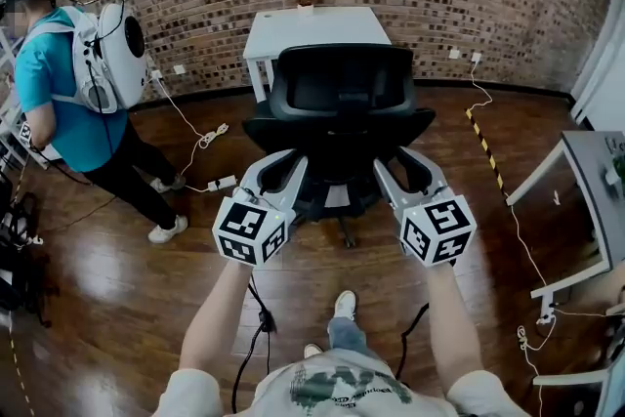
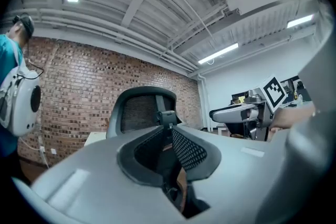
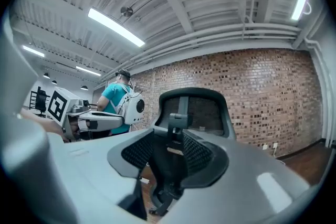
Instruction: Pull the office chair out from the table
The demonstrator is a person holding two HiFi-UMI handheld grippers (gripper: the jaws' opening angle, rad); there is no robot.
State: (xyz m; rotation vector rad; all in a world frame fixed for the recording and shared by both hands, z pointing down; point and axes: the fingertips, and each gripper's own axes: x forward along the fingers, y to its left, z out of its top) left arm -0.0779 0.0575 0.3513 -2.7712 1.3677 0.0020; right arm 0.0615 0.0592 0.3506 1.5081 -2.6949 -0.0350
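Note:
A black office chair (image 1: 340, 98) stands with its back to me, pushed up to a small white table (image 1: 283, 29). Its mesh headrest (image 2: 140, 108) rises beyond both pairs of jaws. My left gripper (image 1: 276, 161) is at the left edge of the chair's back. Its jaws are drawn close on a dark part of the chair. My right gripper (image 1: 410, 161) is at the right edge. Its jaws stand apart with the chair's black back frame (image 3: 169, 165) in the gap, and its pads do not visibly press on it.
A person in a teal shirt with a white backpack (image 1: 68, 83) stands at the left by the brick wall. Cables and power strips (image 1: 220, 183) lie on the wooden floor. Another white table (image 1: 596, 200) stands at the right edge.

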